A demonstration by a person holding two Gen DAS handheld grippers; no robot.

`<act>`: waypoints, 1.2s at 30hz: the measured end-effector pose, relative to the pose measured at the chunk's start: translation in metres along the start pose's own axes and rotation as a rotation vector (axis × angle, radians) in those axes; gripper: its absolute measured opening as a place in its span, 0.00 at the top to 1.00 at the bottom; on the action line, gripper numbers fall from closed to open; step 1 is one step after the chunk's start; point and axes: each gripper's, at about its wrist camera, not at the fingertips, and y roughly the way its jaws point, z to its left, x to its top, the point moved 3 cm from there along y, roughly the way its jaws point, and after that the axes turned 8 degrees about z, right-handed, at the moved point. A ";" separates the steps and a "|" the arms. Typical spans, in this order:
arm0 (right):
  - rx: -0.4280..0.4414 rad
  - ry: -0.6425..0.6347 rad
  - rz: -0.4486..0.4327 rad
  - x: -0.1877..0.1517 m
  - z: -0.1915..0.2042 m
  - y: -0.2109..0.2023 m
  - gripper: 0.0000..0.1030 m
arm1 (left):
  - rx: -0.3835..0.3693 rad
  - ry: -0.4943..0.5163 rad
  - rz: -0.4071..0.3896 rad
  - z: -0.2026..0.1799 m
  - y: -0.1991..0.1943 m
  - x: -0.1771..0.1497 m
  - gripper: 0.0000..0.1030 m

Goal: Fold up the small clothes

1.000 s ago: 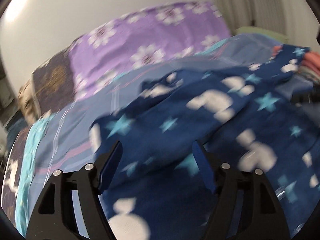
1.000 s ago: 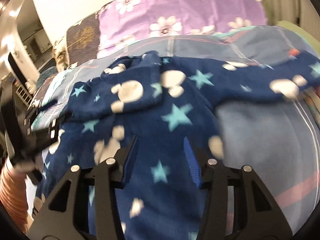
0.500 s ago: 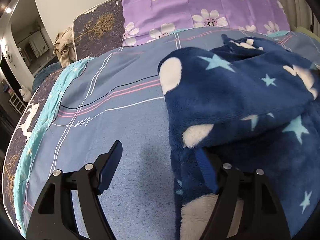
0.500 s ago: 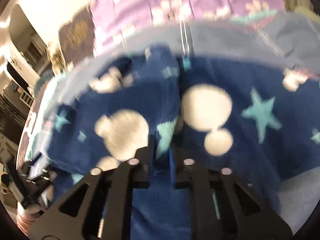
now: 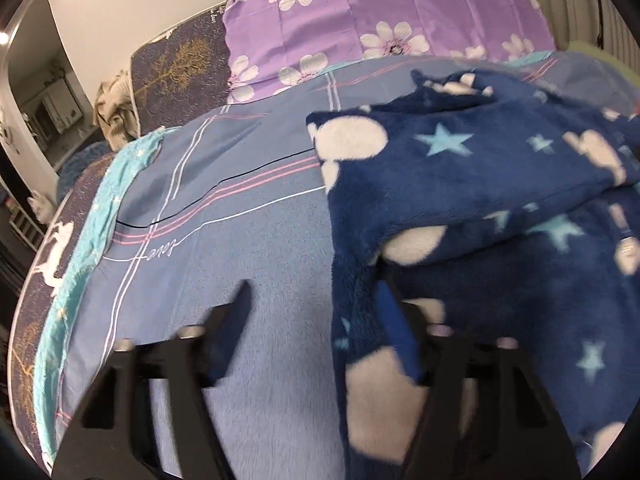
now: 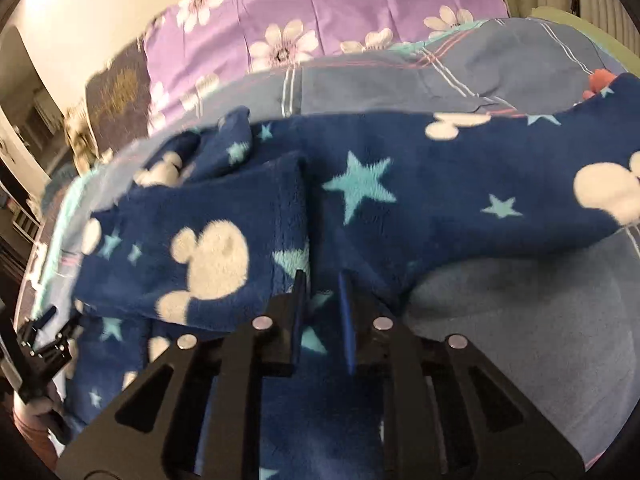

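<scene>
A navy fleece garment (image 5: 460, 184) with white mouse heads and teal stars lies on the bed, one part folded over another. My left gripper (image 5: 312, 300) is at its left edge. Its jaws are closing, and the edge lies over the right finger while the left finger (image 5: 240, 300) stands clear on the sheet. My right gripper (image 6: 322, 284) is over the garment (image 6: 400, 208) near the folded flap. Its jaws are just opening, the gap is narrow and fleece fills it. The left gripper (image 6: 40, 340) also shows at the lower left of the right wrist view.
The blue plaid sheet (image 5: 224, 240) is bare left of the garment, with its teal edge (image 5: 92, 240) further left. Purple flowered pillows (image 5: 380, 20) and a dark one (image 5: 180, 72) line the head of the bed. A coral item (image 6: 598, 80) lies at the far right.
The left gripper slid left to the garment's edge and its left finger has come inward. The right gripper shut on the fleece and carried it along; the flap now lies folded over.
</scene>
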 end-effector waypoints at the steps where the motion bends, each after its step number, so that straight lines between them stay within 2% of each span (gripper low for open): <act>1: 0.018 -0.022 -0.023 0.004 0.008 -0.006 0.81 | -0.048 -0.019 -0.013 0.001 -0.008 0.004 0.69; 3: 0.066 -0.062 -0.043 0.008 0.024 -0.014 0.81 | -0.133 -0.066 -0.052 0.001 -0.020 0.017 0.80; 5: 0.097 -0.102 -0.040 0.009 0.041 -0.010 0.81 | -0.172 -0.082 -0.085 -0.009 -0.025 0.033 0.80; 7: 0.073 -0.126 0.010 0.005 0.050 0.006 0.75 | -0.194 -0.059 -0.082 -0.027 -0.018 0.047 0.80; 8: 0.027 -0.126 0.075 -0.002 0.051 0.026 0.67 | -0.211 -0.047 -0.058 -0.040 -0.007 0.053 0.80; 9: 0.004 -0.124 0.114 -0.009 0.048 0.038 0.68 | -0.214 -0.037 -0.023 -0.051 0.007 0.055 0.80; 11: 0.008 -0.159 0.065 -0.019 0.047 0.042 0.68 | -0.199 -0.012 0.097 -0.074 0.049 0.050 0.78; 12: 0.007 -0.172 0.060 -0.020 0.048 0.035 0.68 | -0.160 0.005 0.055 -0.082 0.056 0.047 0.77; 14: 0.005 -0.172 0.046 -0.018 0.045 0.016 0.69 | -0.100 0.042 0.038 -0.090 0.052 0.048 0.77; 16: -0.054 -0.146 -0.070 -0.007 0.024 -0.027 0.67 | -0.085 0.054 0.037 -0.093 0.052 0.048 0.77; 18: -0.149 -0.056 -0.194 0.006 -0.008 -0.068 0.56 | -0.106 0.037 0.034 -0.091 0.053 0.046 0.77; 20: -0.222 0.156 -0.294 0.013 -0.057 -0.106 0.45 | -0.123 0.023 0.033 -0.090 0.055 0.046 0.77; 22: -0.238 0.463 -0.312 0.007 -0.116 -0.127 0.45 | -0.120 0.022 0.029 -0.090 0.054 0.046 0.77; 23: -0.215 0.579 -0.296 0.000 -0.138 -0.126 0.45 | -0.115 0.024 0.027 -0.091 0.054 0.046 0.77; 26: -0.148 0.709 -0.279 -0.004 -0.168 -0.112 0.45 | -0.108 0.027 0.024 -0.091 0.052 0.046 0.77; 29: -0.180 0.768 -0.358 0.005 -0.183 -0.107 0.45 | -0.122 0.016 0.021 -0.090 0.051 0.046 0.77; 31: -0.194 0.803 -0.386 0.015 -0.189 -0.101 0.49 | -0.137 0.006 0.020 -0.088 0.051 0.045 0.77; 33: -0.159 0.865 -0.392 0.021 -0.197 -0.093 0.70 | -0.150 -0.003 0.019 -0.086 0.050 0.044 0.77; 34: -0.120 0.894 -0.395 0.024 -0.199 -0.090 0.75 | -0.155 -0.007 0.018 -0.085 0.050 0.044 0.76; 35: -0.088 0.905 -0.402 0.026 -0.205 -0.091 0.87 | -0.159 -0.009 0.018 -0.085 0.051 0.044 0.76; 36: -0.064 0.885 -0.419 0.035 -0.196 -0.092 0.88 | -0.162 -0.011 0.018 -0.084 0.050 0.044 0.76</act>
